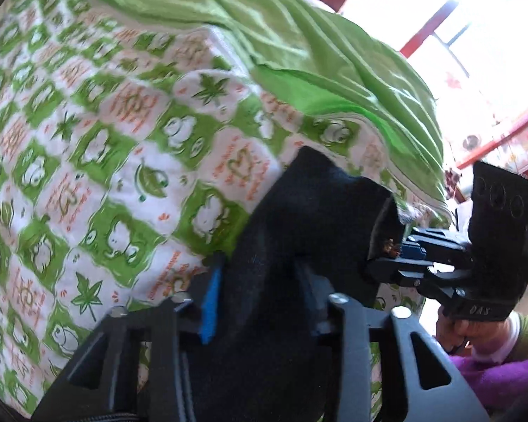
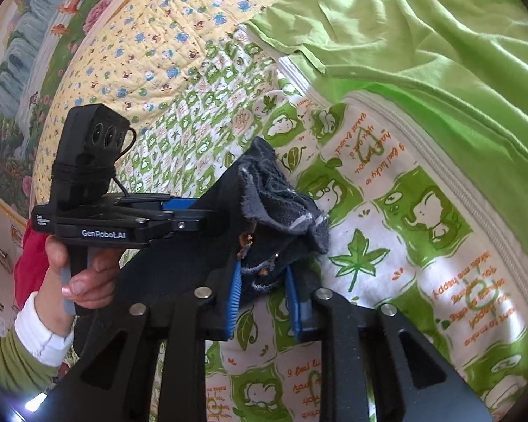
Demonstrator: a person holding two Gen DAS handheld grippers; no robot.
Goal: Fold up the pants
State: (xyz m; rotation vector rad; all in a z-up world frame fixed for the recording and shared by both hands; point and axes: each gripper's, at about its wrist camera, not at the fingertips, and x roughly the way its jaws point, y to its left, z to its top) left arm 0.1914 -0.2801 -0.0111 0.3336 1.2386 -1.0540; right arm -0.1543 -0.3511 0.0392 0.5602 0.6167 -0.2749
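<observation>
The dark pants (image 1: pixel 292 232) hang in the air above the bed, held by both grippers. In the left wrist view my left gripper (image 1: pixel 260 281) is shut on a thick fold of the dark cloth, which hides most of its blue pads. My right gripper (image 1: pixel 387 256) shows at the right of that view, clamped on the pants' edge. In the right wrist view my right gripper (image 2: pixel 264 281) is shut on a bunched grey-blue edge of the pants (image 2: pixel 281 204) with metal studs. My left gripper (image 2: pixel 207 214) appears at left, shut on the same cloth.
A bed with a green-and-white frog-print sheet (image 1: pixel 88 176) lies below. A light green blanket (image 2: pixel 440 52) is bunched along its far side. A yellow quilt (image 2: pixel 151 52) and a floral wall mural (image 2: pixel 24 52) lie beyond. A bright window (image 1: pixel 457 35) is at right.
</observation>
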